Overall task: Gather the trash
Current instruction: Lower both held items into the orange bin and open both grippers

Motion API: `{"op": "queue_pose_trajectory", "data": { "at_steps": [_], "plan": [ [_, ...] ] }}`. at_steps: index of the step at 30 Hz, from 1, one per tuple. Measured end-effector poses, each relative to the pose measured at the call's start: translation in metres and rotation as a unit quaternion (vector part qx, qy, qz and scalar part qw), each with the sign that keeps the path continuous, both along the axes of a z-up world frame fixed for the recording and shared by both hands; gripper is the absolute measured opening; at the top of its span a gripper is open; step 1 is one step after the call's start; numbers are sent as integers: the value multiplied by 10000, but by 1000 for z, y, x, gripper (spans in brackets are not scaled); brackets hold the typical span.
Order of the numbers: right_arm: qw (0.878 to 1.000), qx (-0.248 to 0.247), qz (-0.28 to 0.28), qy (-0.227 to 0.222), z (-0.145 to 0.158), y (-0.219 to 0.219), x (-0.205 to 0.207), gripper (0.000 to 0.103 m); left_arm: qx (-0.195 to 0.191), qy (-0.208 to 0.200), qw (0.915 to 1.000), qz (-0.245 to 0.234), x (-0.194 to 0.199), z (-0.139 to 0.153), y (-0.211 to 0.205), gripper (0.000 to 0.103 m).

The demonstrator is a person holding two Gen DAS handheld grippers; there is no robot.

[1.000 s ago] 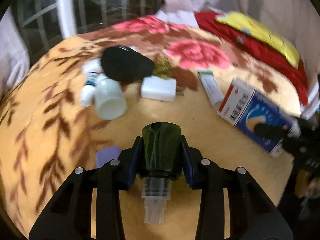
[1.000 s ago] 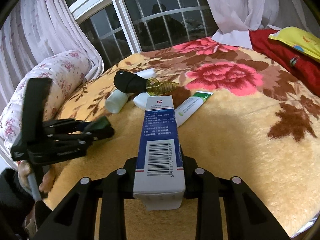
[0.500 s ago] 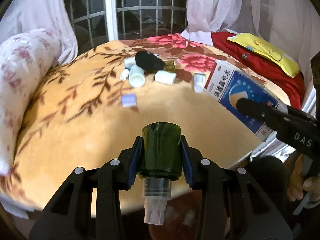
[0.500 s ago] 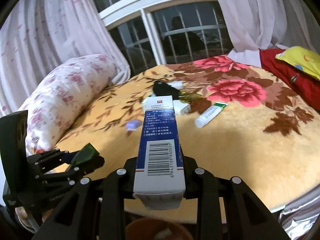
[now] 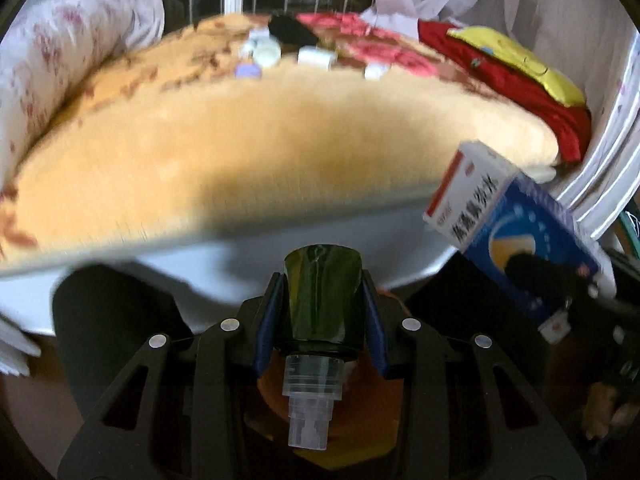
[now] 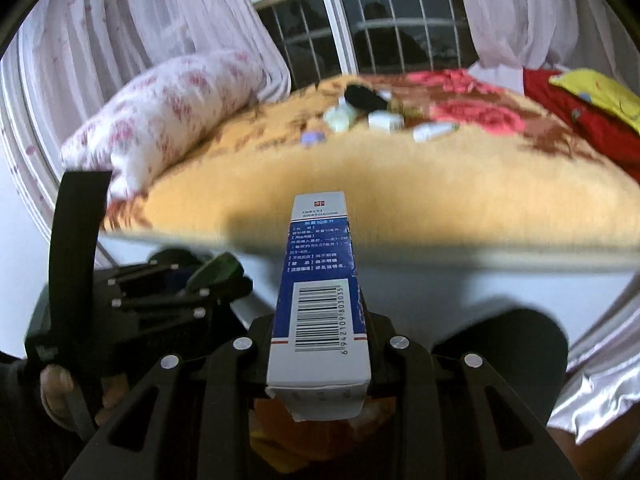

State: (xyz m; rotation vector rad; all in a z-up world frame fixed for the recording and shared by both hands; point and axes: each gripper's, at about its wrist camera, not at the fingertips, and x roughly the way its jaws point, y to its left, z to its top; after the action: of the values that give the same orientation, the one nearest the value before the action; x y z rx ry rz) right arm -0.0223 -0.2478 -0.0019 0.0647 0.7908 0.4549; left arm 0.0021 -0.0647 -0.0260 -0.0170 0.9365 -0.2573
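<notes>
My left gripper is shut on a dark green bottle with a clear spray cap, held off the bed's near edge. My right gripper is shut on a blue and white medicine box, which also shows in the left wrist view. The left gripper also shows in the right wrist view. An orange bin sits below both grippers, partly hidden behind them; it also shows in the right wrist view. Far back on the bed lie a white jar, a white box, a tube and a black object.
The bed has a yellow floral blanket, a flowered pillow at the left, and red and yellow bedding at the right. A barred window with curtains is behind. A small purple item lies on the blanket.
Both grippers have pulled back from the bed and dropped below its near edge with their items still held. The orange bin has come closer under them.
</notes>
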Motion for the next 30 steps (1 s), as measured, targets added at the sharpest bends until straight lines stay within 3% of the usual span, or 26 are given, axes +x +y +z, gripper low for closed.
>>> {"op": "queue_pose_trajectory", "data": {
  "at_steps": [9,24,25,27,30],
  "plan": [
    [9965,-144,25,819,-50,5,-2,29,-100,872,9961,49,9,-46,5,37],
    [9866,-216,133,1612,-93,16,25,30,150,1674,9858,50,26,-92,-2,38],
    [9852,-236,149,1691,-97,17,27,31,190,1744,9845,58,27,-95,-2,46],
    [9820,-289,141,1861,-103,20,31,43,318,1894,9813,83,28,-101,-3,64],
    [9811,-267,88,1912,-106,17,31,46,246,1924,9810,75,28,-103,0,64]
  ]
}}
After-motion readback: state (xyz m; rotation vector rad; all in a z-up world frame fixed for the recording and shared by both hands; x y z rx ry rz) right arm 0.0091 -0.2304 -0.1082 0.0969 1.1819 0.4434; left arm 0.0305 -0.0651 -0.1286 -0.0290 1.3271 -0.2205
